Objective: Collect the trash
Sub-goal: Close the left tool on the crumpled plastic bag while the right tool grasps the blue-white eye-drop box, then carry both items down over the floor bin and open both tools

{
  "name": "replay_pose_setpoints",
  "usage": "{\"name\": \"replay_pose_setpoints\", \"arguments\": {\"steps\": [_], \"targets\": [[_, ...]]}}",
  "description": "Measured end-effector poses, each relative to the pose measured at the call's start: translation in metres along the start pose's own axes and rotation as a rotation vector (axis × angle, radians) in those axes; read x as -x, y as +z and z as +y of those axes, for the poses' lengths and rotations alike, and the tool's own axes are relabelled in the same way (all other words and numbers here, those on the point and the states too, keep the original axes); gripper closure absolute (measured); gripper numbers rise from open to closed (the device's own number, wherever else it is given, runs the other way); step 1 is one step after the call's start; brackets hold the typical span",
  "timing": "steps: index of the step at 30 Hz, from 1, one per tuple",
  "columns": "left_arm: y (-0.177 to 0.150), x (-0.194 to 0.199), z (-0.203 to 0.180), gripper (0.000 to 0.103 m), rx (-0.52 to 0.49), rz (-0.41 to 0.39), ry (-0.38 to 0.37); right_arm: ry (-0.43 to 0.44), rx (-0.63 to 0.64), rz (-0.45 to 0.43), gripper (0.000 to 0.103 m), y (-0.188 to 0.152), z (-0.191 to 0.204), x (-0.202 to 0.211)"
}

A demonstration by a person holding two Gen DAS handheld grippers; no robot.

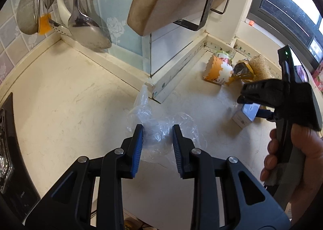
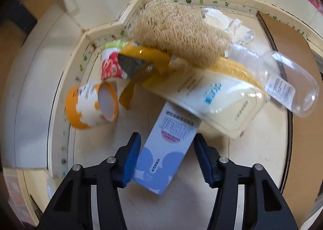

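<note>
Left tool point(image 1: 157, 129): its fingers stand apart over a clear plastic bag point(image 1: 161, 127) on the tabletop point(image 1: 70, 98); the bag lies between them, but whether the pads press the film I cannot tell.
Right tool point(image 2: 167, 145): it points steeply down, a blue and white box point(image 2: 163, 149) is between its fingers; the left pad touches the box side, the right pad is just beside the box, so the grip looks not yet complete.
Trash pile: an orange cup point(image 2: 90, 106), a loofah point(image 2: 179, 30), a flat cream pack point(image 2: 218, 98) and a clear bottle point(image 2: 286, 80) lie crowded in the corner (probably pushed there for collecting).
Box position: its far end lies under the cream pack.
Risk: lifting may drag the pack.
</note>
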State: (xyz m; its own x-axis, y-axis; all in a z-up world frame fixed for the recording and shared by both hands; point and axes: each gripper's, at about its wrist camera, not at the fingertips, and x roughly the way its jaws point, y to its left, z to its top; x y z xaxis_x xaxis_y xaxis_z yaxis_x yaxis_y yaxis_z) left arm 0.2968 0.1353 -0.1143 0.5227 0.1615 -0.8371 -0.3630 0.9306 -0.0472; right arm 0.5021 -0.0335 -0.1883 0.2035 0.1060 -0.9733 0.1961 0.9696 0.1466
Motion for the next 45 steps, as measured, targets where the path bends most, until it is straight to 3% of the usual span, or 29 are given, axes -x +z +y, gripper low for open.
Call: {"name": "replay_pose_setpoints", "arguments": {"steps": [2,4,10,17,30,36,45], "targets": [[-0.002,0.002,-0.002,0.078,-0.003,0.005,-0.008,0.007,0.007,0.003,0.057,-0.005,-0.004,0.003],[-0.005,0.005,-0.003,0.078,-0.009,0.011,-0.021,0.031,0.017,0.019,0.068,-0.012,-0.011,0.006],[-0.016,0.019,-0.004,0.078,-0.038,0.028,-0.056,0.091,0.069,0.020,0.069,-0.042,-0.028,0.026],[-0.037,0.053,0.008,0.078,-0.088,0.035,-0.125,0.141,0.099,-0.020,0.069,-0.097,-0.048,0.077],[-0.114,0.125,0.040,0.078,-0.288,0.057,-0.242,0.183,0.075,-0.123,0.069,-0.270,-0.087,0.188],[-0.170,0.144,0.050,0.078,-0.395,0.097,-0.287,0.170,0.035,-0.101,0.069,-0.358,-0.105,0.191],[-0.248,0.130,0.056,0.078,-0.487,0.219,-0.318,0.181,0.052,0.041,0.069,-0.469,-0.131,0.163]]}}
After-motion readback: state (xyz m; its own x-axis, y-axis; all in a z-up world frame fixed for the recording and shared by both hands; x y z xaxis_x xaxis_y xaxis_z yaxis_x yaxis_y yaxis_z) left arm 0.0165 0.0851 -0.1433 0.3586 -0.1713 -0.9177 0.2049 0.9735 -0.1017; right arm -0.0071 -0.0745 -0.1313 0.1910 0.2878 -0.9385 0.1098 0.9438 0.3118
